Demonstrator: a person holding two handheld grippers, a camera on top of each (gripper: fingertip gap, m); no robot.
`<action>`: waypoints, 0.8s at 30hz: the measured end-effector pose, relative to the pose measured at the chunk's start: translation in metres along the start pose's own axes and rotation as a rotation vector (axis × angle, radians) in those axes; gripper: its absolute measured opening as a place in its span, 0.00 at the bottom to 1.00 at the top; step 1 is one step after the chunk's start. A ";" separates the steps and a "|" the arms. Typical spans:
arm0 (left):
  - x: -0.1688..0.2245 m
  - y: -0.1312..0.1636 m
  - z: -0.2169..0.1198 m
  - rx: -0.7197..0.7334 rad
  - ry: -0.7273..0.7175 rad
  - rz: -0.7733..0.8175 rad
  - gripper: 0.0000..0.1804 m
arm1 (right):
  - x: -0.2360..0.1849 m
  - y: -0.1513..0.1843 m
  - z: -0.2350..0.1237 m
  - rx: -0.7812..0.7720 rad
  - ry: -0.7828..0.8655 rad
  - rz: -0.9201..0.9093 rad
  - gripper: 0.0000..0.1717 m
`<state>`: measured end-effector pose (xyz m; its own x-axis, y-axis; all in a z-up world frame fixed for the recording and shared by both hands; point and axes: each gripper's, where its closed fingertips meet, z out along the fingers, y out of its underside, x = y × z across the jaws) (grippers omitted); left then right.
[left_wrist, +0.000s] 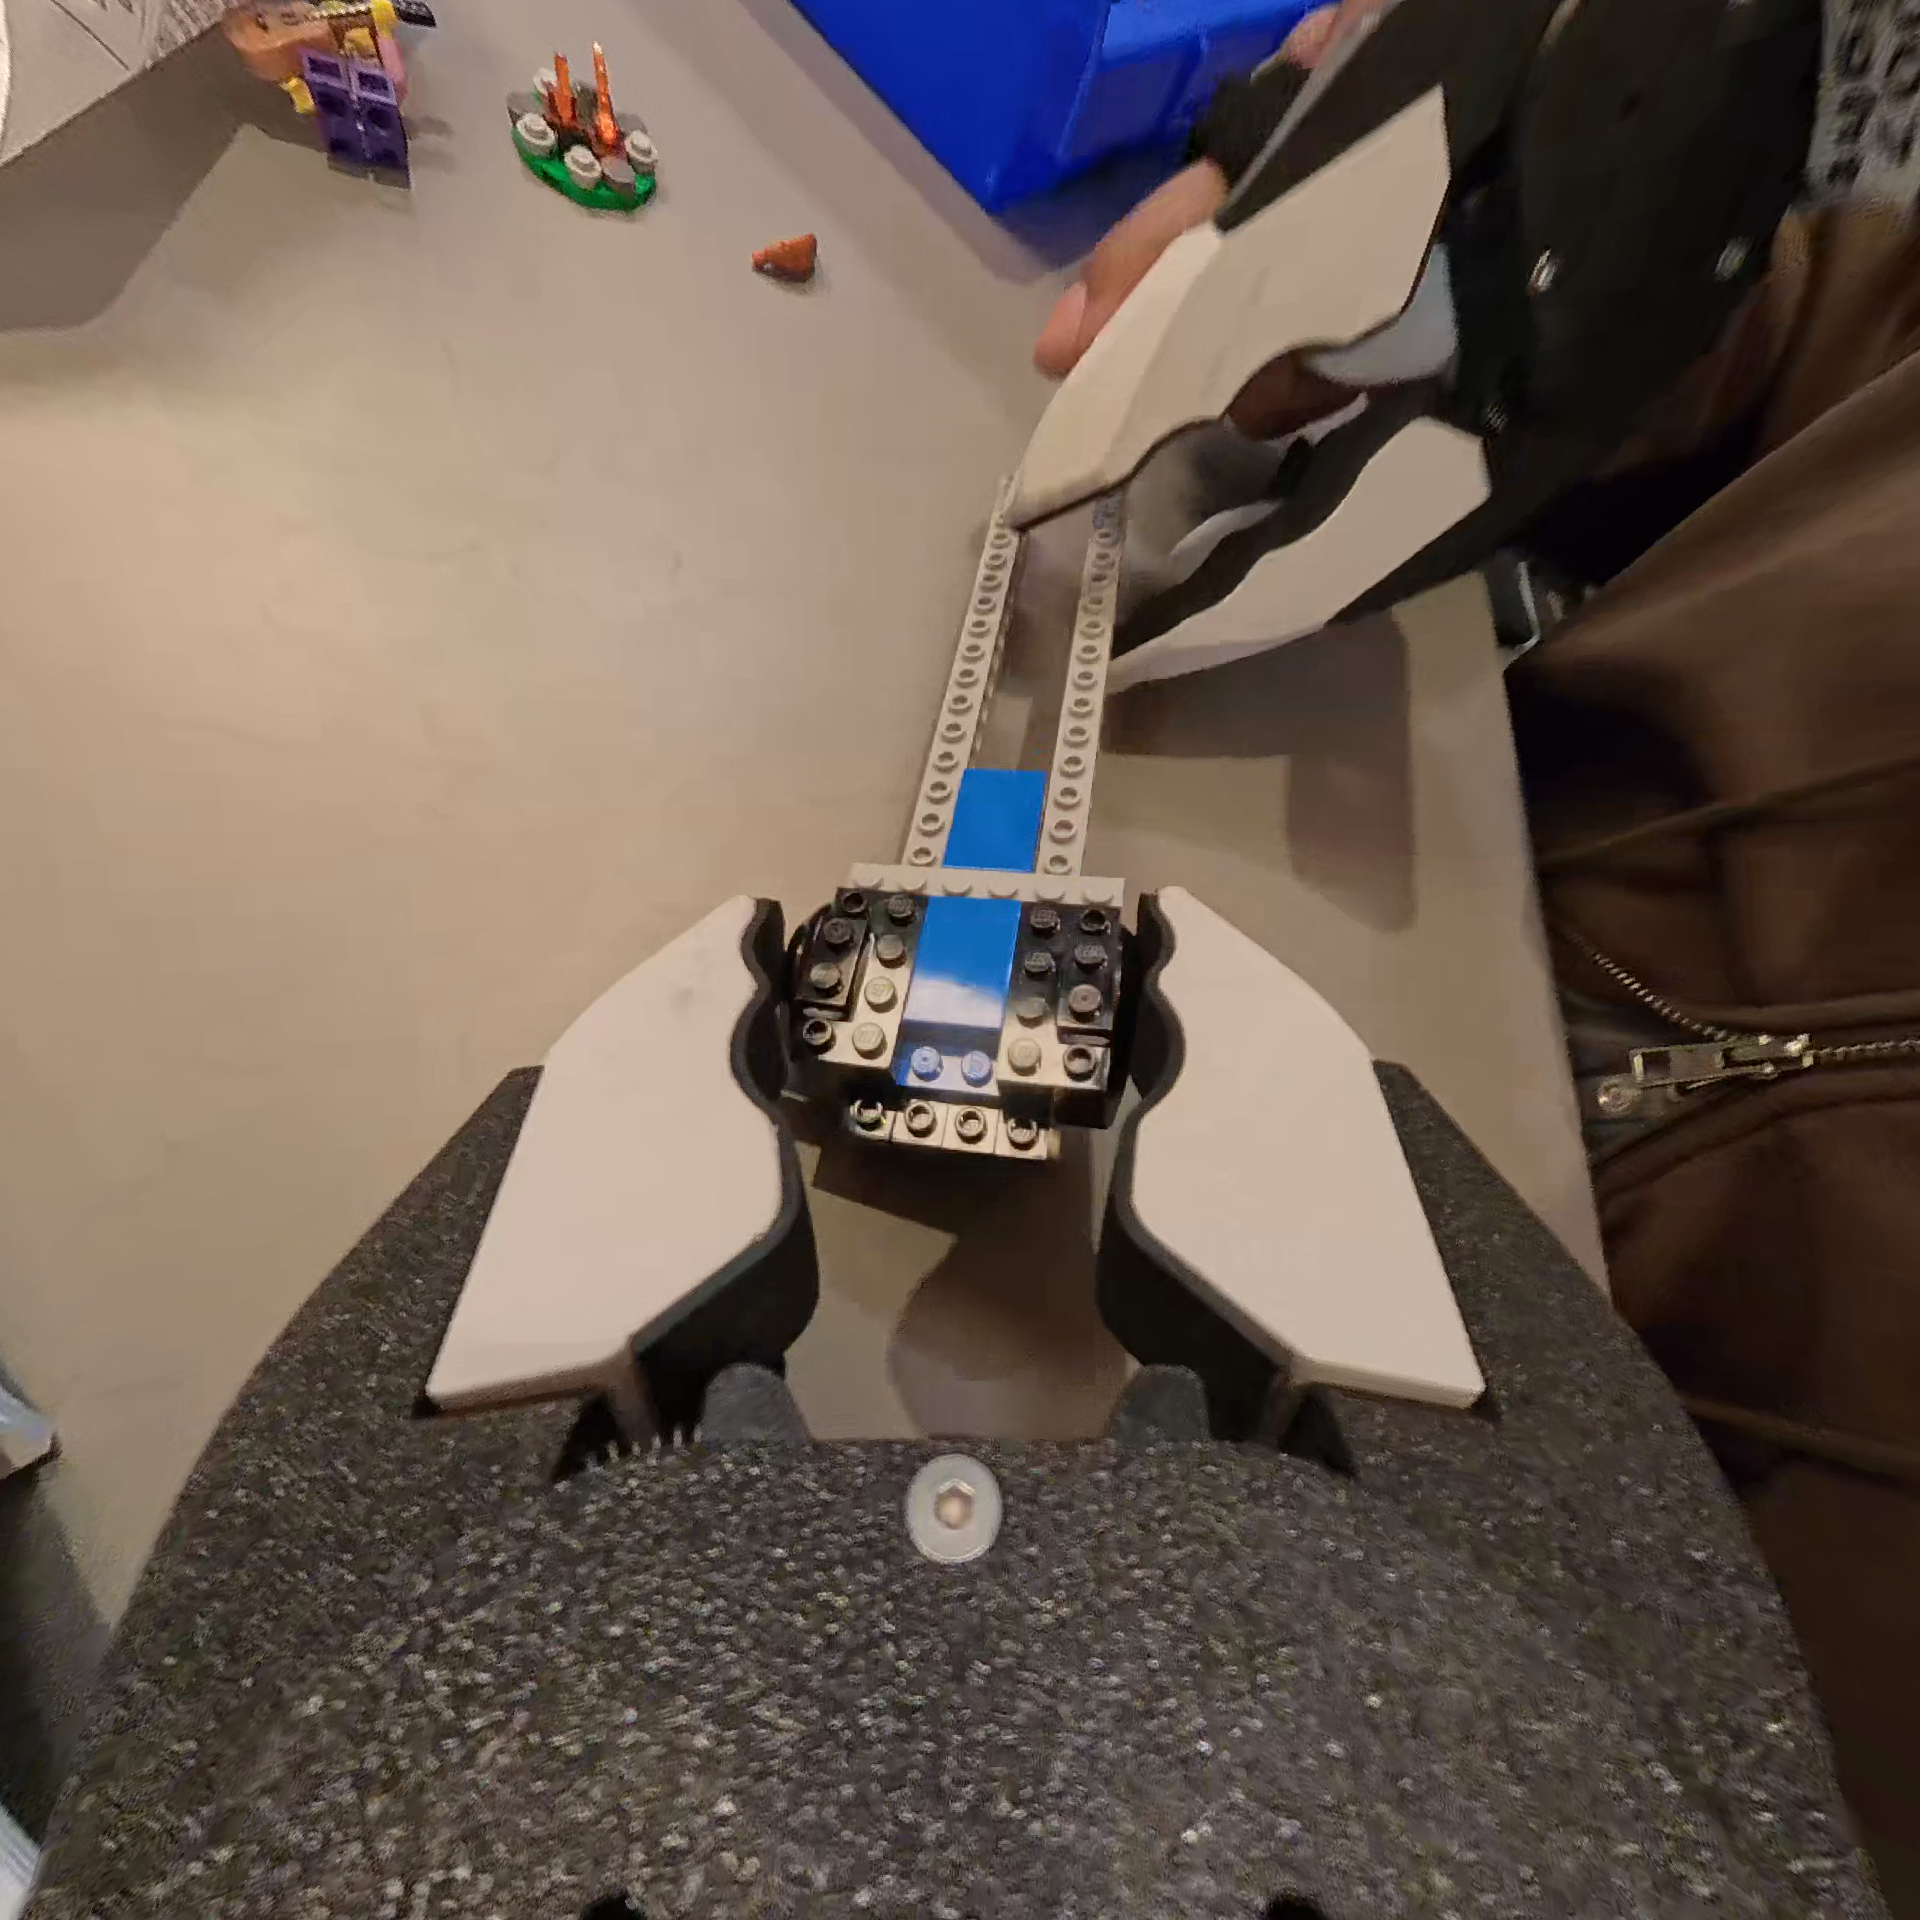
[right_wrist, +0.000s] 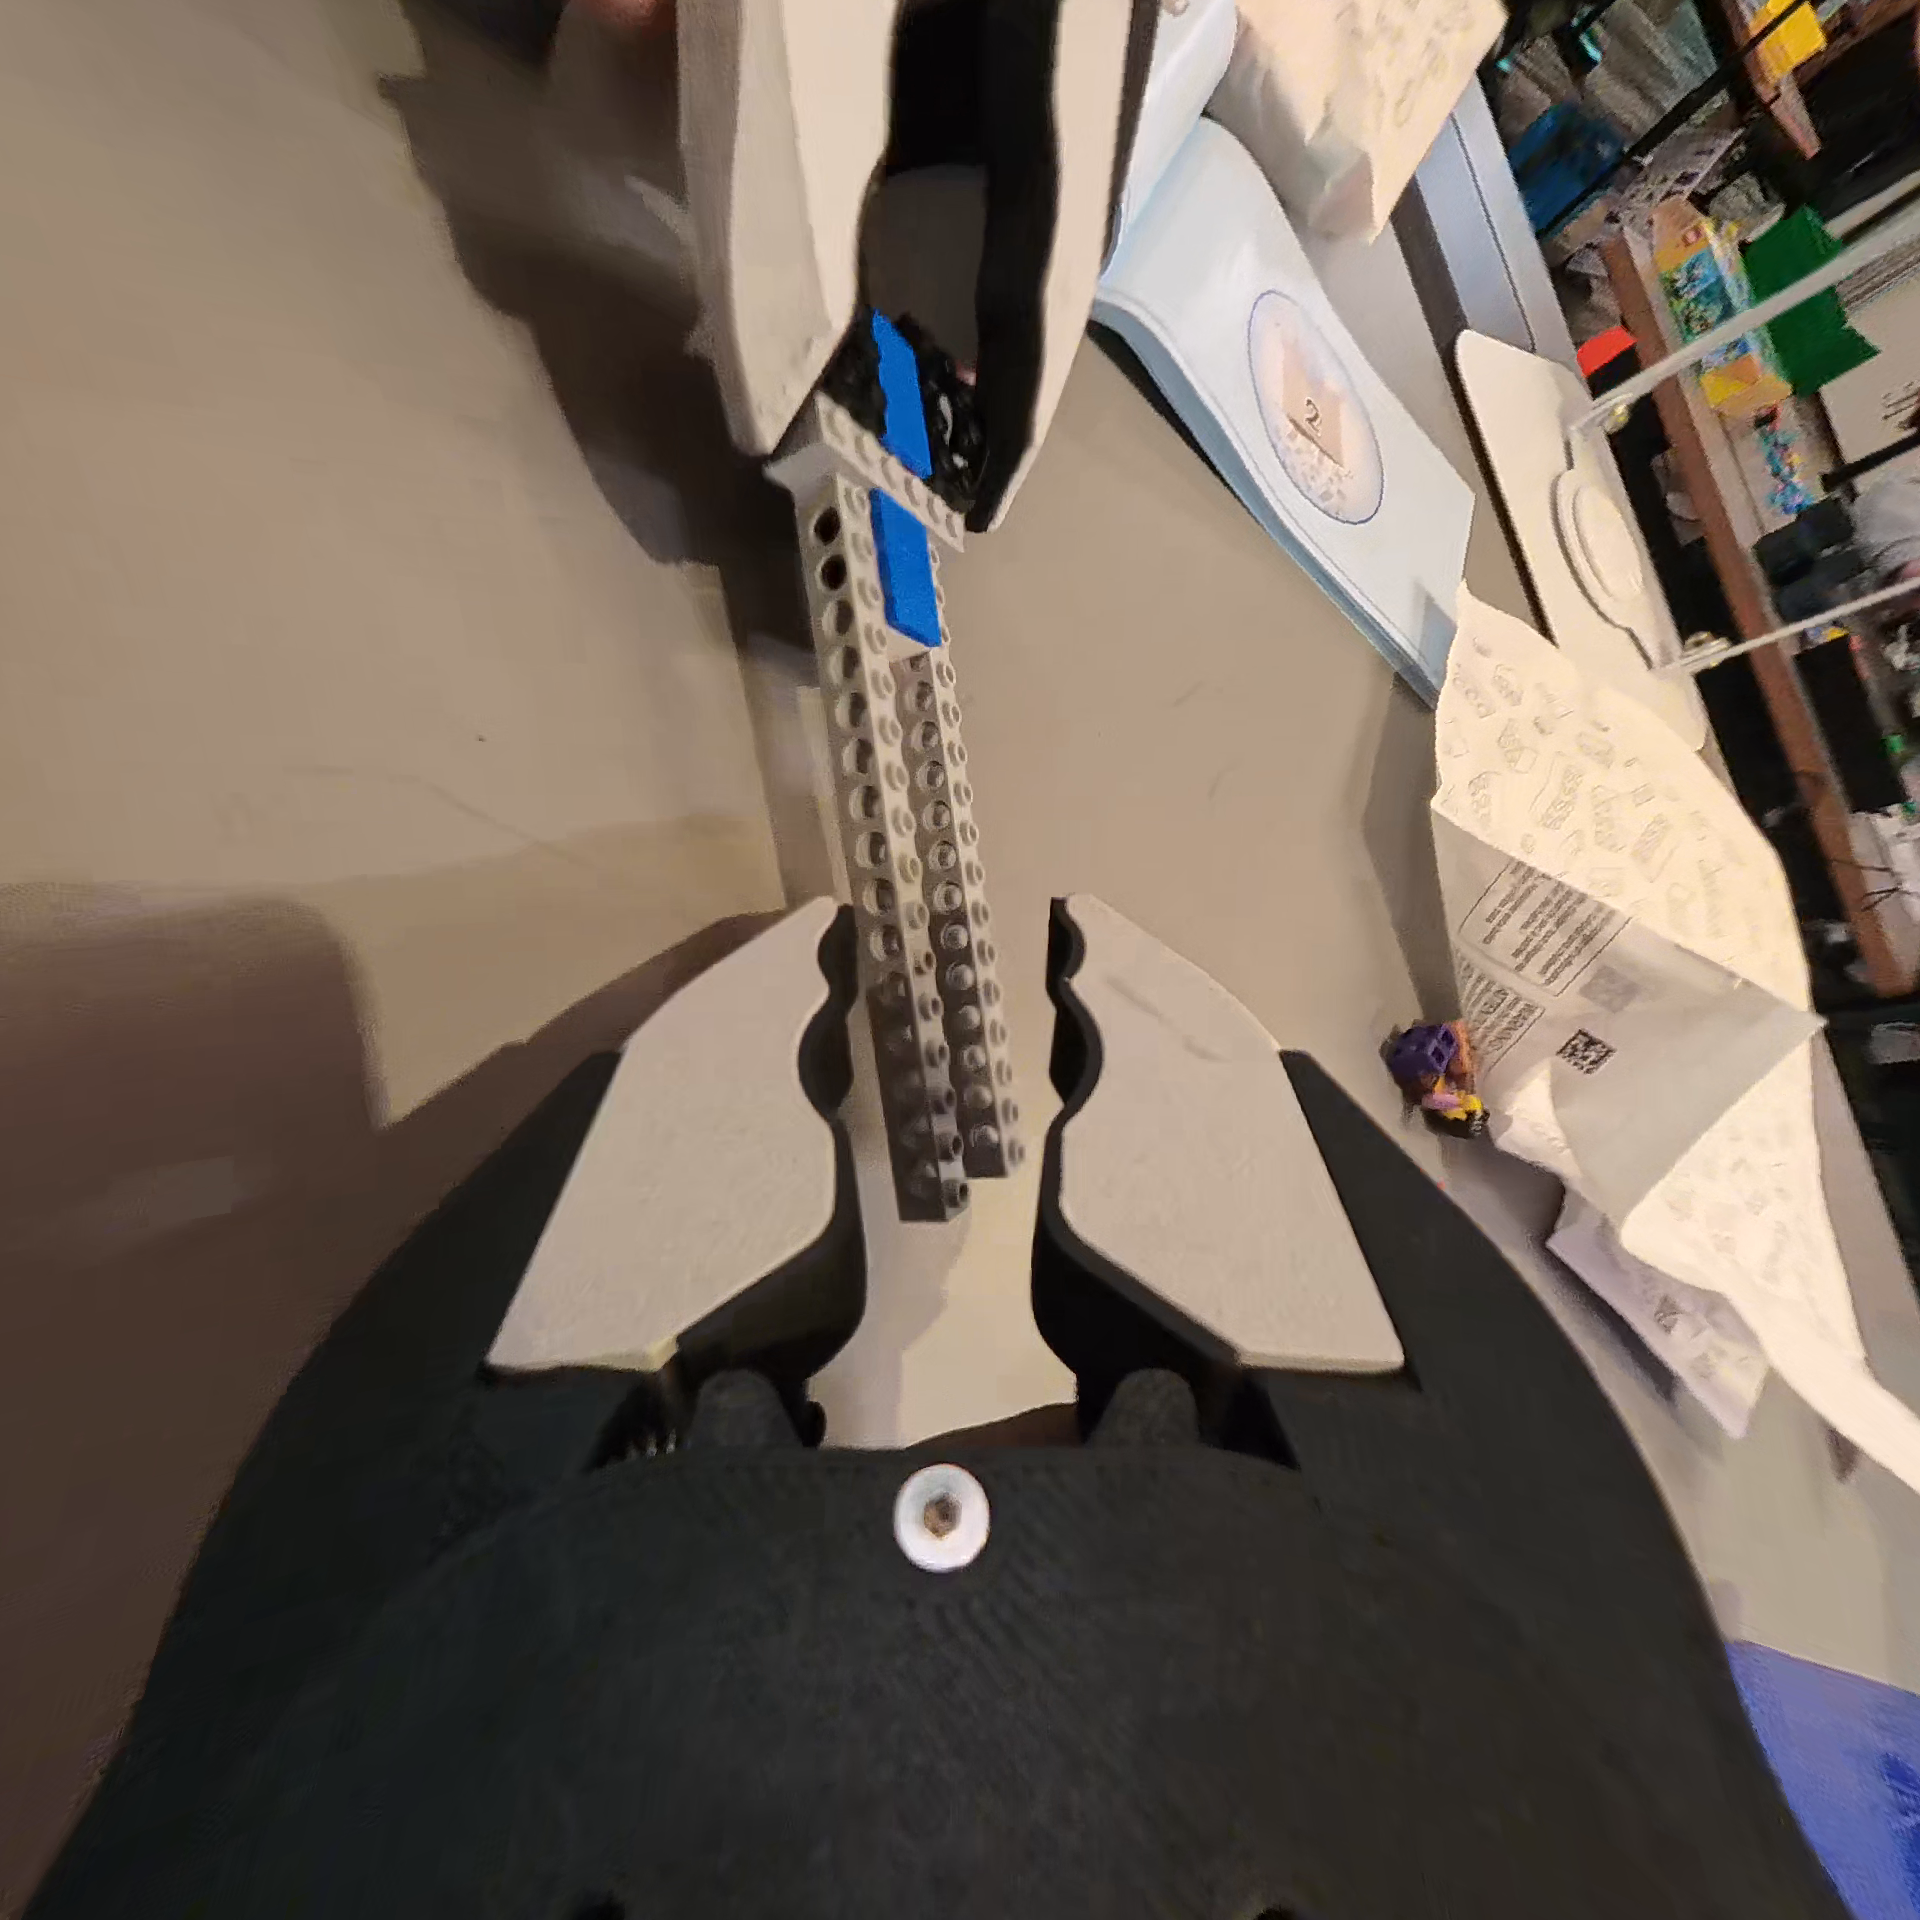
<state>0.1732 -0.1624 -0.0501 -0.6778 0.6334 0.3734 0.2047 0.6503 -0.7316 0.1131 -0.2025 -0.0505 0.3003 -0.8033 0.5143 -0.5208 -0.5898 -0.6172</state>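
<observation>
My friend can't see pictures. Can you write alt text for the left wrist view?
The left gripper clamps the black, grey and blue end of a toy-brick build, whose two long grey studded beams reach to the open right gripper. Small brick models and a blue bin sit on the tan table.

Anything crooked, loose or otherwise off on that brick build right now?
Yes. The two long grey beams look uneven: in the right wrist view one ends ahead of the other. The left gripper clamps the black-and-blue block; the right gripper stands open around the free beam ends.
</observation>
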 end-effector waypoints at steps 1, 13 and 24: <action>0.001 -0.001 -0.001 0.009 0.011 -0.017 0.36 | -0.001 0.000 0.002 -0.012 0.003 -0.027 0.18; -0.002 -0.015 -0.020 0.158 0.016 0.105 0.38 | 0.003 -0.006 -0.001 0.054 -0.196 0.181 0.08; -0.008 -0.014 -0.021 0.157 -0.012 0.097 0.36 | 0.009 -0.025 -0.012 0.251 -0.351 0.429 0.07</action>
<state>0.1906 -0.1676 -0.0308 -0.6686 0.6845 0.2905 0.1574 0.5121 -0.8444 0.1190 -0.1936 -0.0232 0.3734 -0.9276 -0.0124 -0.4624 -0.1746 -0.8693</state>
